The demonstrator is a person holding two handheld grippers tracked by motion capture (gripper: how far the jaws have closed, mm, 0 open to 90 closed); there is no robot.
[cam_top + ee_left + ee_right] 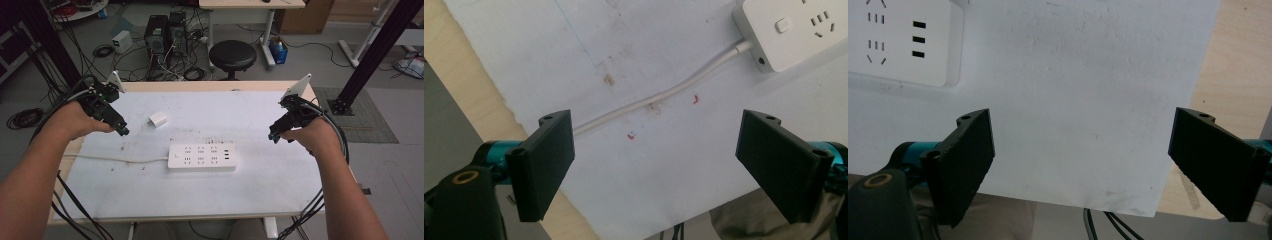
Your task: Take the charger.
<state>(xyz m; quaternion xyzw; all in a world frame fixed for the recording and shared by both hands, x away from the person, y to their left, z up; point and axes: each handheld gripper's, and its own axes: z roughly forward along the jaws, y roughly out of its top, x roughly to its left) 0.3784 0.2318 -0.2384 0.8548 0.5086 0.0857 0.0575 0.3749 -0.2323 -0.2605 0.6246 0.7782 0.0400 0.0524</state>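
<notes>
Over at nine o'clock on the table, the left hand carries the left gripper above the white sheet, tips angled toward the centre. From the left gripper view its two black jaws stand wide apart, released, nothing between them, so the left gripper frames bare sheet with a few small red flecks. Just ahead of those tips, at about eleven o'clock from the middle of the table, sits a small white charger plug, clear of both grippers. Dead centre lies the white power strip, long side running nine to three, sockets up. Its white cable leaves the nine o'clock end and trails off across the sheet toward the table's left edge; the left gripper view shows that cable snaking from the strip's end. Moving on to three o'clock, the right hand holds the right gripper above the sheet, tips pointing back toward the strip but well apart from it. The right gripper view shows those jaws spread wide too, empty, the right gripper over plain sheet with the strip's corner at its ten o'clock. Beyond the sheet's three o'clock edge, the wooden table shows through.
</notes>
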